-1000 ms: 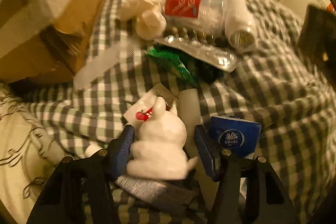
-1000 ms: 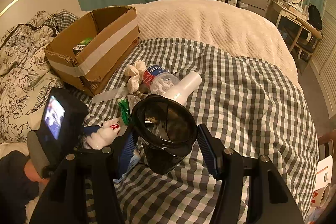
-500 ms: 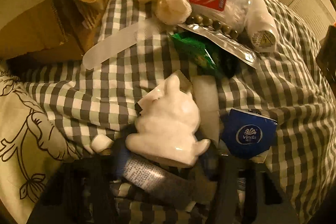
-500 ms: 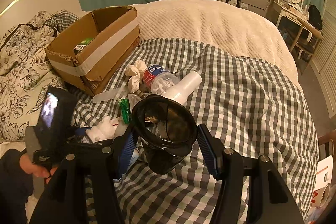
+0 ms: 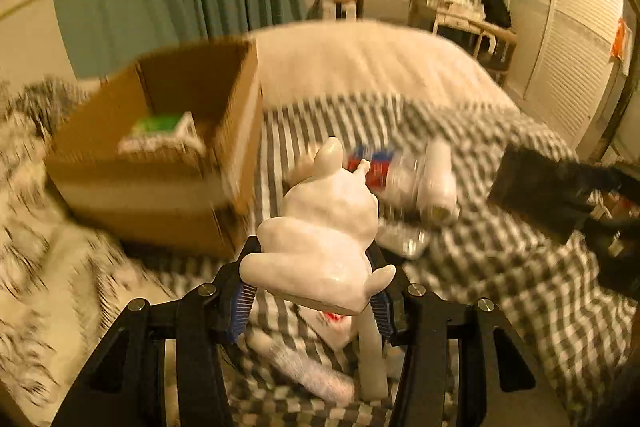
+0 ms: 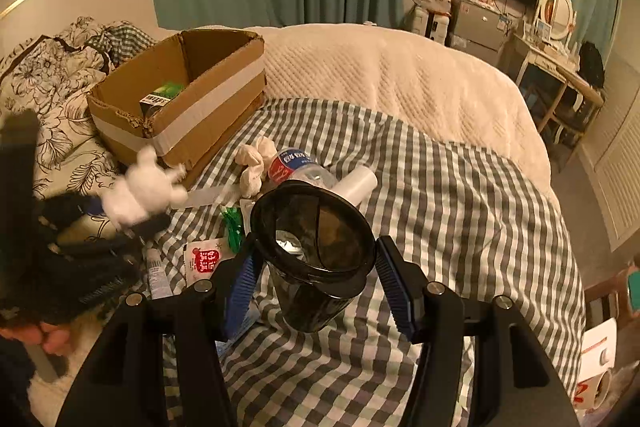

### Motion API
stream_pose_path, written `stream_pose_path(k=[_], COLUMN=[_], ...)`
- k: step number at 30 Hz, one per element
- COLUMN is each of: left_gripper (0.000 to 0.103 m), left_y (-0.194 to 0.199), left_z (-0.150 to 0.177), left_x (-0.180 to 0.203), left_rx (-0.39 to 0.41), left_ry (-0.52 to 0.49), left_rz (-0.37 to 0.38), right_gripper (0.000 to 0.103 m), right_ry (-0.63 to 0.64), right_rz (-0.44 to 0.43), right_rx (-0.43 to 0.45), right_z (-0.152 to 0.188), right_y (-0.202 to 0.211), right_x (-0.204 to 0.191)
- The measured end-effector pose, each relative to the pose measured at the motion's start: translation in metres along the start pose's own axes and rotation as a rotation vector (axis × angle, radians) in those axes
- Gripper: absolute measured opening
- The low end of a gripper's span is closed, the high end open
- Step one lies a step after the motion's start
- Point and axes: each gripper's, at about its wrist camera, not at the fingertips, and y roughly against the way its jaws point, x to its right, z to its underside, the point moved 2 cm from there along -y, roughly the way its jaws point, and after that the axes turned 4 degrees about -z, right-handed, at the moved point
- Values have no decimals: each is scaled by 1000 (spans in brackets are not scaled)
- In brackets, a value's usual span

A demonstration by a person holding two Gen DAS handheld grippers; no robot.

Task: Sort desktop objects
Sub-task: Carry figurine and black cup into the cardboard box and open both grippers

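Figurine, white and glossy, sits clamped between the left gripper pads, raised above the checked blanket with the cardboard box ahead-left; carrying is the step, and next it likely needs lowering into the box. From the right wrist view, the right gripper brackets a black cup; whether its pads touch, I cannot tell.
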Motion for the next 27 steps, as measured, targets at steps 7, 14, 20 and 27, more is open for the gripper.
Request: stream_pose_path(k=[7,14,20,27], left_gripper=[50,51,51,51], left_y=[15,2,-29,-71], left_z=[-56,-128,-130,-100], left_x=[-17,-51,-100,-141], left_rx=[74,101,139,73], left_ry=[61,110,177,239], left_rz=[-7,-96,-153,-115], right_gripper=[57,57,57,57], right_ry=[3,23,34,30], right_rz=[-48,-99,-158,-252], right_rx=[37,54,99,65], right_z=[-21,-70,-123,-170], right_y=[9,9,-6,-73], right_x=[-12,-33,-63,-111])
